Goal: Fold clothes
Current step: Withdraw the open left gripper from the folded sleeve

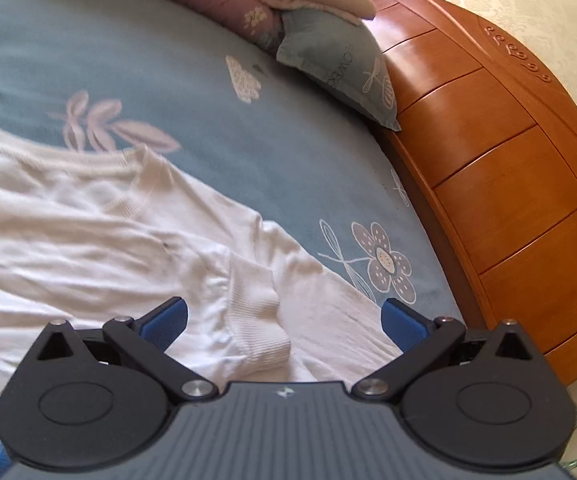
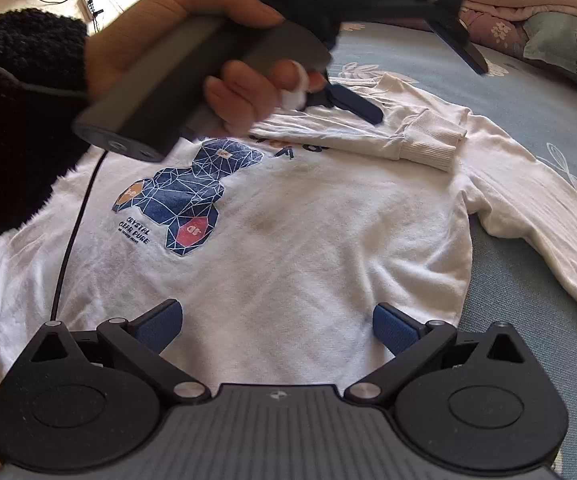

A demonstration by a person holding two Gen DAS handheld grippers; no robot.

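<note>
The white sweatshirt (image 2: 308, 248) is soft matt knit cloth — its cuff (image 1: 256, 312) ribbed, its printed bear (image 2: 192, 196) smooth. The bed sheet (image 1: 168, 60) is matt woven cotton. The headboard (image 1: 500, 168) is glossy varnished wood. Each claw (image 1: 284, 322) (image 2: 276, 326) is matt black plastic — blue textured pads (image 1: 166, 322), bright metal pins.

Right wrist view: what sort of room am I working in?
Most likely a bedroom: the sweatshirt lies on a floral bedsheet, with a pillow and a wooden headboard beyond.
</note>
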